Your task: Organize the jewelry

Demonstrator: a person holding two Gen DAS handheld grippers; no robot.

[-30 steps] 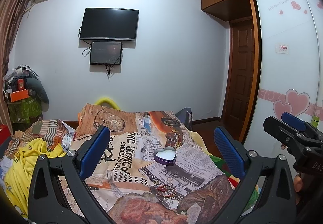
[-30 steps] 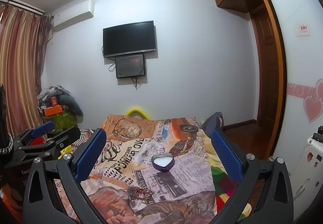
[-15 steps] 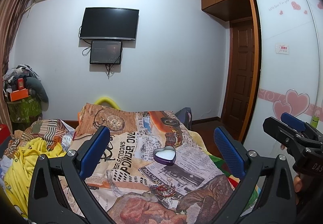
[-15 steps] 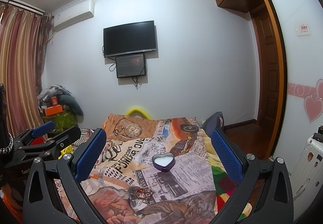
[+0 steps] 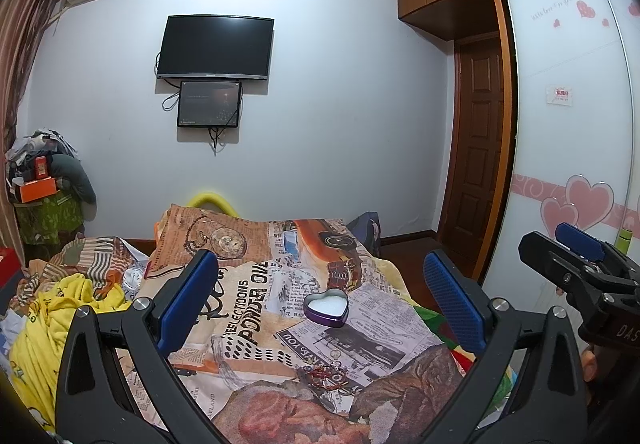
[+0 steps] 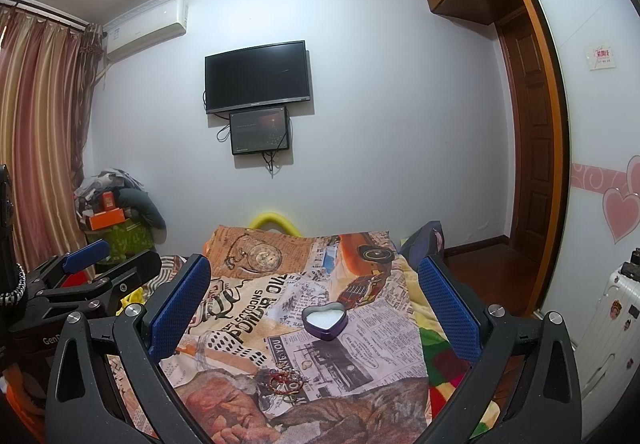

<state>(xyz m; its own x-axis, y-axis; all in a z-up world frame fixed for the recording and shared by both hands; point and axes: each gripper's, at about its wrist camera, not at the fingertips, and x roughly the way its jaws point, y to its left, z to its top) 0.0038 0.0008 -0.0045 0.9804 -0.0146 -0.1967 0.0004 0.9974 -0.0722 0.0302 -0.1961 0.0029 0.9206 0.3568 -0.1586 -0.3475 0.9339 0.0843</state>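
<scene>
A purple heart-shaped tin [image 5: 326,309] [image 6: 325,321] with a white lining lies open on the printed blanket [image 5: 248,292] [image 6: 256,296] of the bed. Nearer to me, a small heap of jewelry [image 5: 326,375] [image 6: 286,382], with red beads and thin rings, rests on the blanket. My left gripper [image 5: 320,308] hovers open above the bed, nothing between its blue pads. My right gripper [image 6: 316,308] is open too and holds nothing. Each gripper shows at the edge of the other's view: the right one [image 5: 580,268] and the left one [image 6: 96,276].
Yellow clothes [image 5: 52,320] lie crumpled on the bed's left side. A pile of boxes and bags [image 6: 116,220] stands in the left corner by the curtain. A wardrobe door [image 5: 568,148], a wooden door [image 5: 476,164] and a white suitcase [image 6: 608,320] are on the right.
Both grippers stay open and nearly still. The right wrist view has tilted slightly to the right; the tin and jewelry lie where they were.
</scene>
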